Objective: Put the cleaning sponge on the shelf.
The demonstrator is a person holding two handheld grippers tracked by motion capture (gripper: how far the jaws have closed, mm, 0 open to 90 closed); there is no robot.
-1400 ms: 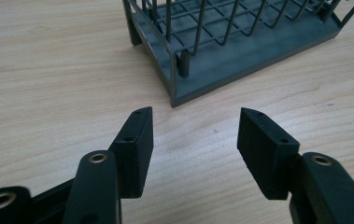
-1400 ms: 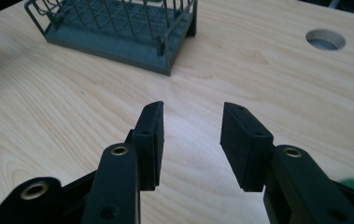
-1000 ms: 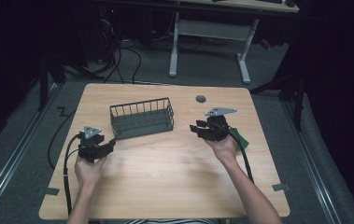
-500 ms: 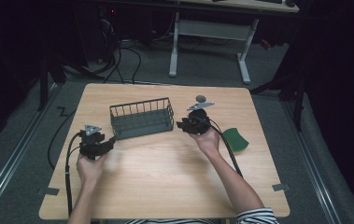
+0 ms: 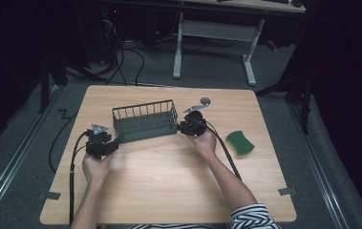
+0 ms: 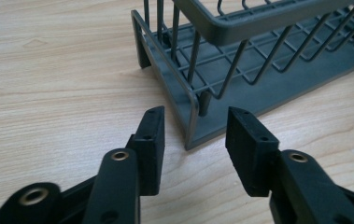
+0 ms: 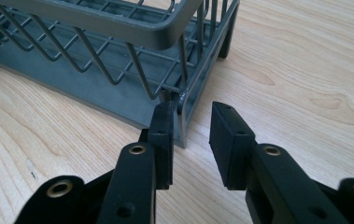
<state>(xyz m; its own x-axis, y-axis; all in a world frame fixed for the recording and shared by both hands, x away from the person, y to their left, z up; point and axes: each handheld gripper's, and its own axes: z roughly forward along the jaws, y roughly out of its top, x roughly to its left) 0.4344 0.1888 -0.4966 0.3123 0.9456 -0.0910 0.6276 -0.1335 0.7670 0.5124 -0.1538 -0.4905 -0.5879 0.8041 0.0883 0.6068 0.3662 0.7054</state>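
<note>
Wire basket (image 5: 144,121) stands near the middle of the wooden table (image 5: 169,181), flanked by both grippers. Left gripper (image 6: 193,140): jaws parted, straddling the basket's corner frame without contact. Right gripper (image 7: 191,135): jaws parted around the opposite end's corner post. Green sponge (image 5: 240,142) lies well apart, beside the right forearm.

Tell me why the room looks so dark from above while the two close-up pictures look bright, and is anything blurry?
High view: light falls on the table alone, so the floor and surroundings sink into near black. Left gripper view: evenly lit; the wire basket is sharp, while the black fingers nearest the lens are slightly soft. Right gripper view: much the same, with soft shadows under the basket and no strong glare.
</note>
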